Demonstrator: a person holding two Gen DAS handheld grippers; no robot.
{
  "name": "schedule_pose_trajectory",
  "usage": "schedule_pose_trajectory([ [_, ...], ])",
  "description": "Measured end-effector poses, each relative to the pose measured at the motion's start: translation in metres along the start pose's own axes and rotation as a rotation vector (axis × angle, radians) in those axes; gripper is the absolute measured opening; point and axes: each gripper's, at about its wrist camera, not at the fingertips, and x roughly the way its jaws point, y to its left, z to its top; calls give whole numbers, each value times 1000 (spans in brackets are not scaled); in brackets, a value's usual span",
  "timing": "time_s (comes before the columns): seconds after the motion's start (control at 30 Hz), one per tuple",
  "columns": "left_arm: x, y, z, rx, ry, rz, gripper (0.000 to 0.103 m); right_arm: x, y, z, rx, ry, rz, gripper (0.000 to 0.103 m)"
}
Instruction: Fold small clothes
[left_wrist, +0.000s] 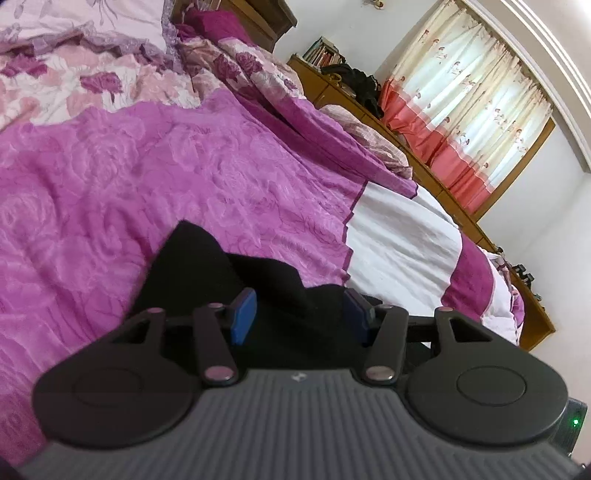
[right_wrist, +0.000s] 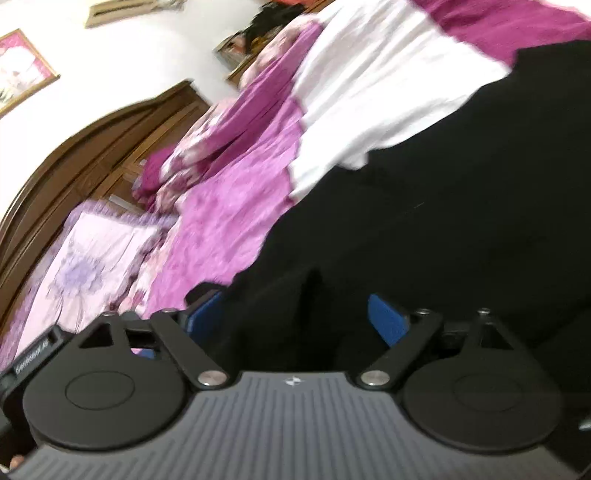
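I'm holding both grippers wide open over the black garment (left_wrist: 207, 266) that's lying on the purple bedspread (left_wrist: 110, 177): left gripper (left_wrist: 301, 314), right gripper (right_wrist: 295, 317), nothing grasped.

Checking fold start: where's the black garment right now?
The black garment lies on the purple bedspread near the white patch, in front of both hand-held grippers; in the right wrist view it fills the right side.
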Motion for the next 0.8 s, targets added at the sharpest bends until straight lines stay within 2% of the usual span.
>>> schedule_pose_trajectory([
  [0.03, 0, 2, 1, -20, -6, 1, 54, 5, 6, -3, -33, 38, 15, 56],
  [0.07, -1, 3, 2, -65, -12, -11, 54, 10, 13, -6, -84, 70, -16, 36],
  [0.1, -1, 4, 2, -106, -13, -29, 54, 12, 23, -9, -158, 62, -64, 26],
  [0.17, 0, -1, 0, -163, 0, -80, 54, 10, 27, -11, -167, 53, -35, 13],
  [0.27, 0, -15, -2, -160, 5, -126, 54, -1, 27, -9, -80, -9, 35, 13],
  [0.37, -1, -27, -4, -121, -18, -130, 54, -13, 38, -5, -126, -53, 48, 11],
  [0.5, -9, -34, -3, -91, -90, -102, 54, -30, 56, 6, -182, -56, 152, 10],
  [0.57, -11, -41, -1, -20, -142, -40, 54, -37, 62, 12, -189, -76, 183, 10],
  [0.6, -8, -42, 0, -3, -139, -12, 54, -42, 64, 18, -182, -85, 196, 10],
  [0.73, 2, -33, 3, -53, -91, 20, 54, -69, 62, 45, -173, -120, 217, 10],
  [0.8, 6, -35, 1, -36, -60, 15, 54, -82, 56, 63, -192, -127, 201, 10],
])
